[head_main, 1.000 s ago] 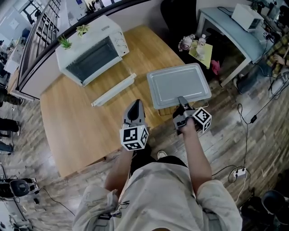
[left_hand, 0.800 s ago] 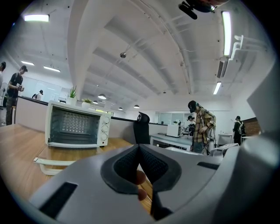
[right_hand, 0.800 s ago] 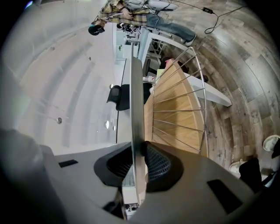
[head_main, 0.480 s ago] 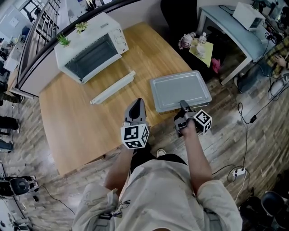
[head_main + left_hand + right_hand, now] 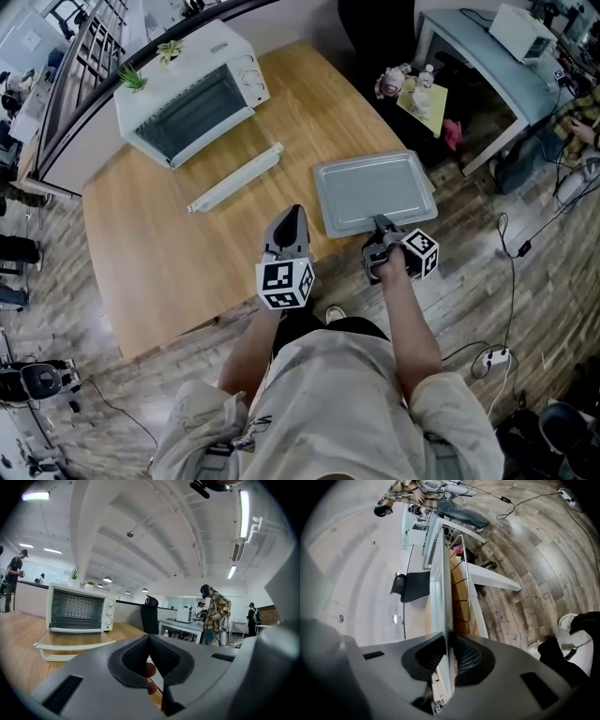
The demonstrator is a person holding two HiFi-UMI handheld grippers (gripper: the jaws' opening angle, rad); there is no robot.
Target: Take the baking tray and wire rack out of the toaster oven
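The white toaster oven [image 5: 187, 89] stands at the far left of the wooden table [image 5: 169, 253] with its door [image 5: 234, 178] folded down; the left gripper view shows the toaster oven [image 5: 77, 609] with its dark cavity. The grey baking tray [image 5: 375, 187] lies low over the table's near right corner. My right gripper [image 5: 380, 223] grips its near rim, jaws closing on it. In the right gripper view the baking tray [image 5: 440, 573] runs edge-on between the pads of my right gripper [image 5: 449, 639], with the wire rack [image 5: 464, 588] beside it. My left gripper [image 5: 292, 216] hovers shut and empty; the left gripper view shows the left gripper [image 5: 149, 637] with its pads together.
A grey desk [image 5: 469, 47] carrying a white appliance [image 5: 520, 33] stands beyond the table's right side, with a small stand of bottles [image 5: 412, 94] in between. Cables and a power strip [image 5: 497, 356] lie on the plank floor. A person in a plaid shirt [image 5: 215, 616] stands in the background.
The right gripper has come down with the baking tray, bringing it lower over the table's near right corner. The left gripper has stayed where it was.
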